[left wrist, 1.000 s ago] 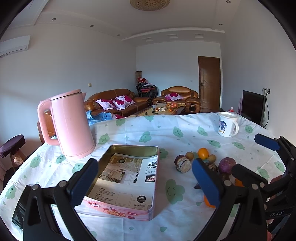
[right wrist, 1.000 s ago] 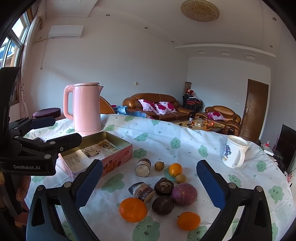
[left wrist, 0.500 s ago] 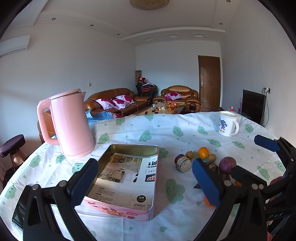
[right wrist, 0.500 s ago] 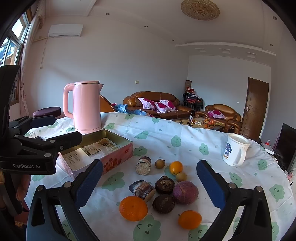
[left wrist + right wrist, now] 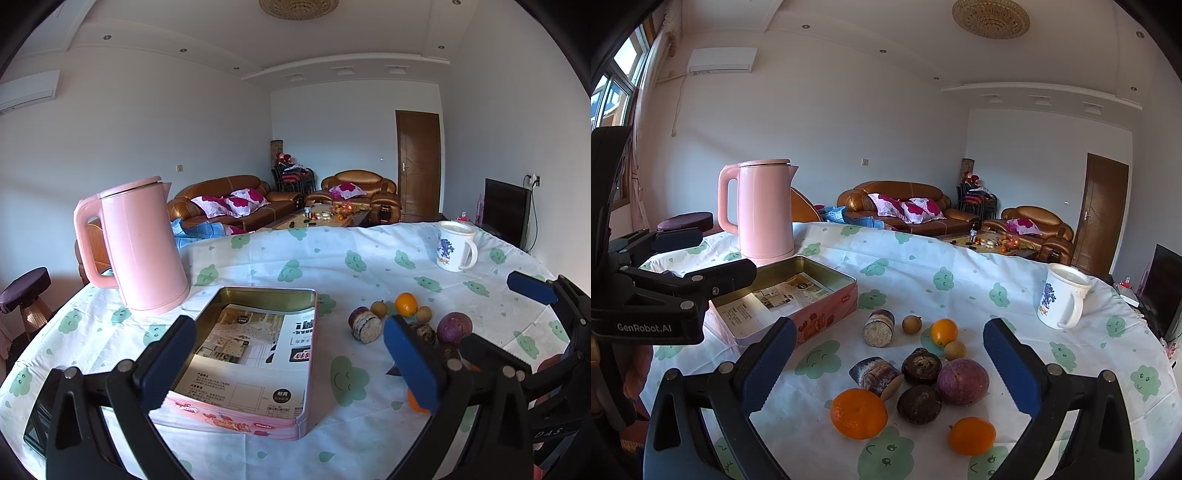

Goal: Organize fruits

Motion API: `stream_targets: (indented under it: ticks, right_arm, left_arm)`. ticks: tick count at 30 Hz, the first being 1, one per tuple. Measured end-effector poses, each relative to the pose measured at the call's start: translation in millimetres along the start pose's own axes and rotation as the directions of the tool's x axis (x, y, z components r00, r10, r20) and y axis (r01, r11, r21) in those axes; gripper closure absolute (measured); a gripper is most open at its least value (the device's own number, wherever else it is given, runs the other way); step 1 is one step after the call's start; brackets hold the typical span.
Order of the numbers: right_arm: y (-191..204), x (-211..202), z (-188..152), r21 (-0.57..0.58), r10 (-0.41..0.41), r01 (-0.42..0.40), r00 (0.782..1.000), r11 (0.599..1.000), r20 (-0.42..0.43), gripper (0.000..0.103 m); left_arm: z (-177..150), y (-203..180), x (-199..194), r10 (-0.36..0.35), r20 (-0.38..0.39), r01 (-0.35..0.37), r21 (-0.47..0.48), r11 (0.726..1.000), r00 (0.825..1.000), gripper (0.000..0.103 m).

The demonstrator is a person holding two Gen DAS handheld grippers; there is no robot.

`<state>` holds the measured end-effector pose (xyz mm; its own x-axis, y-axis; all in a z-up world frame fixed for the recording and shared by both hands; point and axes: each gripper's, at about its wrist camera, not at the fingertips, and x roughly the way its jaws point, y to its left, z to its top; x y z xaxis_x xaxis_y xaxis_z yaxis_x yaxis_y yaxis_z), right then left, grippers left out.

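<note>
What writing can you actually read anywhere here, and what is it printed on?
"GenRobot.AI": on the black body of the left gripper, seen from the right wrist view.
"DAS": partial letters on the right gripper, at the left wrist view's edge.
"HK": end of a word on the white mug; the rest is blurred.
Pink tin: script on its side, too blurred.
Paper sheet inside the tin: print too small.
</note>
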<state>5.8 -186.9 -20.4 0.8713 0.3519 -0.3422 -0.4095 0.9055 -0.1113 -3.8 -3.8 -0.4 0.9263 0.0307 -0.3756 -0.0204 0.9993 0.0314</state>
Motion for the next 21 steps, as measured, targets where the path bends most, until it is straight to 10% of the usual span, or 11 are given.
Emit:
stream_targets:
  ticks: [21]
  right_arm:
    - [-22, 1, -14, 0.036, -0.039, 0.041, 0.999, 0.999, -0.038, 0.001]
  left_arm:
    - [-13, -15, 10, -0.019, -0.029, 0.019, 0.028, 0.999, 0.999, 0.000]
